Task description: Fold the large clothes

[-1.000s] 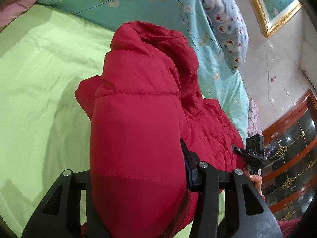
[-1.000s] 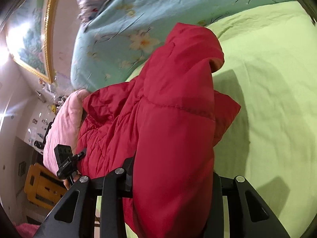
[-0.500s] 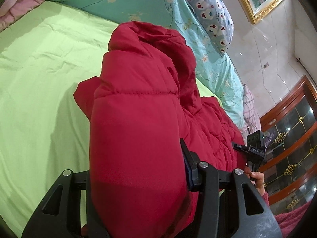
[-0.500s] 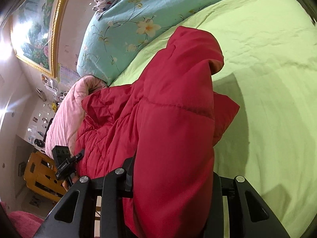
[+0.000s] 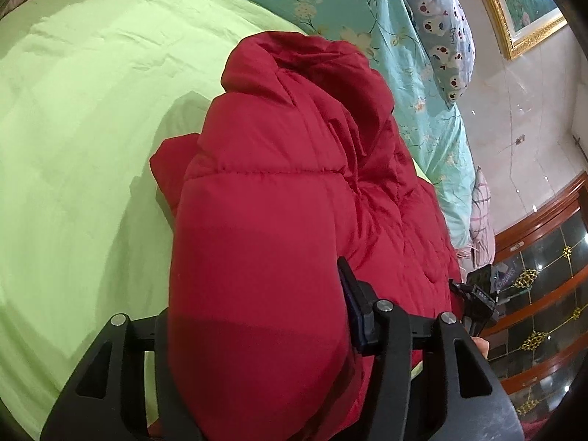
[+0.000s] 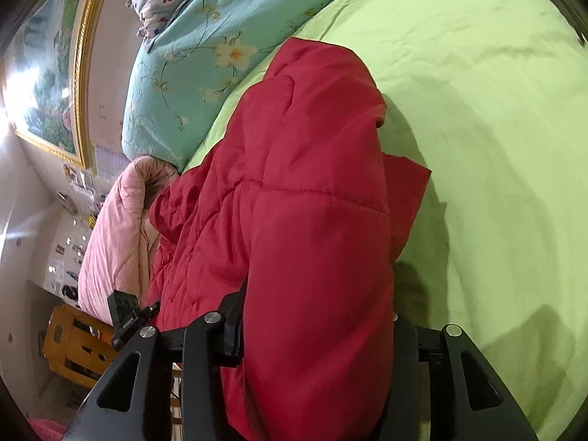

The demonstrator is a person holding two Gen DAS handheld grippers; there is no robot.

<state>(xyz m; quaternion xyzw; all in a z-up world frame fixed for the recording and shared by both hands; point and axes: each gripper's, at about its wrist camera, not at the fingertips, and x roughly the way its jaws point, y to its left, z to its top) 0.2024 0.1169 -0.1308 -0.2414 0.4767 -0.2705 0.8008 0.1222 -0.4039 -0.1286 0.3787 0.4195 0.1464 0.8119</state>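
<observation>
A puffy red quilted jacket (image 5: 279, 198) fills the middle of both views, hanging over a light green bed sheet (image 5: 81, 117). My left gripper (image 5: 257, 334) is shut on a thick fold of the jacket, which bulges between its jaws. My right gripper (image 6: 316, 334) is likewise shut on a fold of the same jacket (image 6: 312, 191). The jacket stretches between the two grippers, with its far end drooping toward the sheet (image 6: 496, 128). The fingertips are hidden in the fabric. The other gripper shows small at the edge of each view, on the right in the left wrist view (image 5: 477, 294) and on the left in the right wrist view (image 6: 126, 312).
A turquoise floral duvet (image 5: 352, 11) and a patterned pillow (image 5: 441, 25) lie at the bed's head. A pink quilt (image 6: 114, 235) lies at the bed edge. A gold-framed picture (image 6: 55, 73), a wooden cabinet (image 5: 544, 283) and a yellow wooden stool (image 6: 77, 349) stand around.
Both grippers keep their hold on the jacket. The views have shifted slightly, showing more green sheet and less of the duvet, so the jacket has been drawn a little away from the bed's head.
</observation>
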